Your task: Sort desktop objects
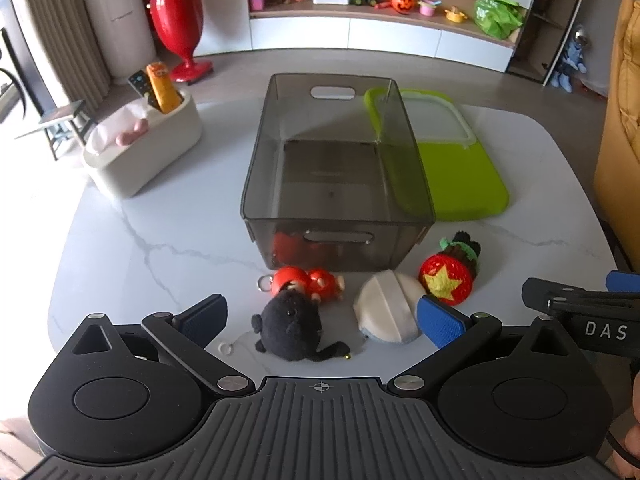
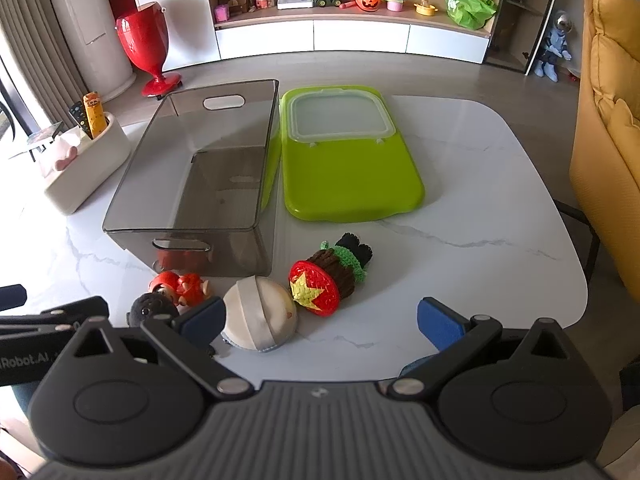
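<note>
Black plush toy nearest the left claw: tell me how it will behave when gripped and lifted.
The black plush toy looks fuzzy and stuffed, so it will probably squash between the pads rather than slip. It is likely light for its size. Its thin tail and a cord with a white ring look likely to dangle and could snag the neighbouring red figure.

Right hand-held gripper [image 2: 320,320] gapes above white round toy [image 2: 260,316]
</note>
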### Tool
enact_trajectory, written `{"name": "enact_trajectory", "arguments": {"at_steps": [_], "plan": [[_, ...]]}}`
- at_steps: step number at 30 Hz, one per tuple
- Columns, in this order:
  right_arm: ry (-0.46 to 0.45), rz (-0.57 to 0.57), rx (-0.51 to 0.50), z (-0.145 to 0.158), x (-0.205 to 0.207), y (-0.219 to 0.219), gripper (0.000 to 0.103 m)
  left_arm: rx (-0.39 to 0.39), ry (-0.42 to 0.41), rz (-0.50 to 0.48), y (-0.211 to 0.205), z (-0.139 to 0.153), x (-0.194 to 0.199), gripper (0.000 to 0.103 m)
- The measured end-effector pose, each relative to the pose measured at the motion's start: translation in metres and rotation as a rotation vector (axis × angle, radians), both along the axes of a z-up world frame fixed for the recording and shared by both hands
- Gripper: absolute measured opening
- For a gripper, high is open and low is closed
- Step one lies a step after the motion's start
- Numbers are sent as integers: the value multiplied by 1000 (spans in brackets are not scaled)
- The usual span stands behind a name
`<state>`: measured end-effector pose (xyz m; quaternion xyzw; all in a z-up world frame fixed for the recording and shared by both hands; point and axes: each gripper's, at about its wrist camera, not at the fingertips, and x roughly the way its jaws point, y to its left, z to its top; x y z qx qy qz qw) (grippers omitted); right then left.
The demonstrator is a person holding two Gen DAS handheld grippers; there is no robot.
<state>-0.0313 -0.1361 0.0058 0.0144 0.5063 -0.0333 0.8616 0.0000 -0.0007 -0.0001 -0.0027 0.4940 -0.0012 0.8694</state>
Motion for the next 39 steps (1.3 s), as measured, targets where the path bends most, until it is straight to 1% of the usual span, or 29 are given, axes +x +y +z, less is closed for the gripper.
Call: {"name": "enact_trajectory", "arguments": {"at_steps": [5,7,8,10,18,28,39], "plan": [[17,-2,2,-1,2,-1,103,7,15,2,-7,-2,0,103],[24,-2,3,-1,3,-1,103,-29,21,2,2,-4,0,103],[27,-3,4,-1,4,-1,103,-30,30,1,3,-5,3,103],[11,-1,1,1,1,-3,103,-29,34,4,4,-6,4,103],[-1,-5,-4,8,0,-1,103,-20,33,10,5,-11,5,103],[19,0,8,7,2,-2,103,-26,39,6,5,-12,4,103],[22,13,10,7,0,-1,103,-27,46,-2,4,-14,4,103]]}}
